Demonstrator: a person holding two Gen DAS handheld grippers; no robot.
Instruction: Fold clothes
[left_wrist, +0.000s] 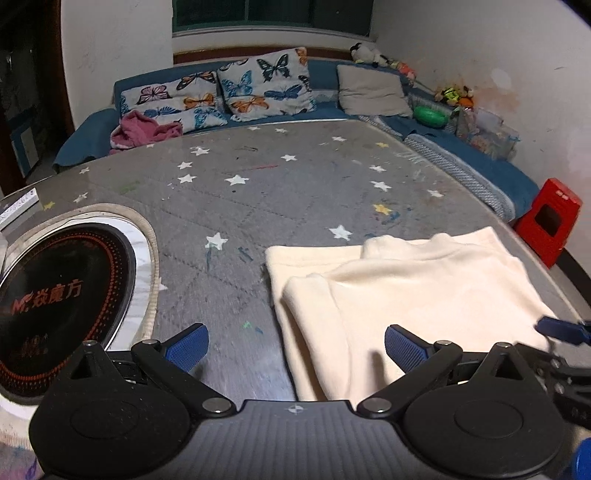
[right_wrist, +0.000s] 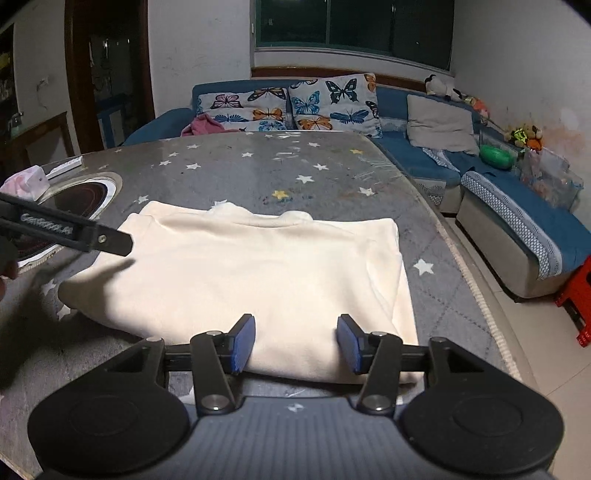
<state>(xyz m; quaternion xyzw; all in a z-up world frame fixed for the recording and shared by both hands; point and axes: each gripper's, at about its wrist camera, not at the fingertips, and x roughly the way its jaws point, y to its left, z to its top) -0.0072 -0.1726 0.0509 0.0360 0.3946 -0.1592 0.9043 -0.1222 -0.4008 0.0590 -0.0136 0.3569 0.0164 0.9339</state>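
Both tools spread apart, left tool (left_wrist: 295, 349), right tool (right_wrist: 295, 341), cream garment (right_wrist: 240, 280) folded just ahead

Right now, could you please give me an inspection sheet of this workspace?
Surface: grey star-print table cover, stained with paint marks.
Job's things: cream garment, partly folded, lying flat.
Clutter: built-in cooktop; pink-white packet.
Grippers: left tool open, right finger over the garment's near edge; right tool open, astride its near edge.
Cables: nothing seen.
Surroundings: blue sofa, butterfly pillows, red stool.
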